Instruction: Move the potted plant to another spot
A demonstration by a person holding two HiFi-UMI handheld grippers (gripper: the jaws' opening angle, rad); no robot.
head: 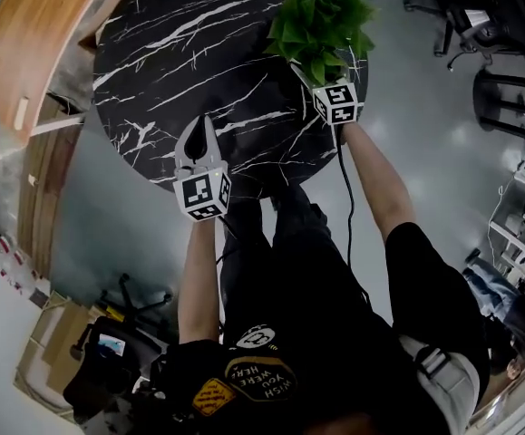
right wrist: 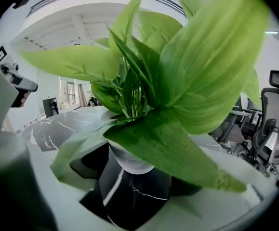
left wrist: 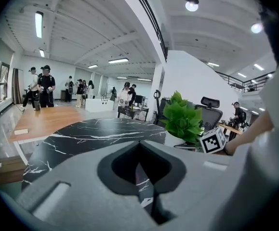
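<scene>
A potted plant (head: 321, 16) with broad green leaves stands near the right edge of the round black marble table (head: 171, 53). My right gripper (head: 321, 75) reaches under the leaves, its marker cube (head: 337, 102) just off the table edge. In the right gripper view the white pot (right wrist: 132, 162) sits between the wide jaws of the right gripper (right wrist: 134, 179), with dark gaps on both sides, so the gripper is open. My left gripper (head: 205, 130) hovers over the table's near edge, shut and empty. From the left gripper (left wrist: 139, 146) the plant (left wrist: 181, 119) appears to the right.
A wooden table (head: 35, 34) curves along the left of the marble one. Office chairs (head: 461, 16) stand beyond the plant on the right, one close by (right wrist: 274, 124). Several people (left wrist: 40, 83) stand far off across the hall. Grey floor surrounds the table.
</scene>
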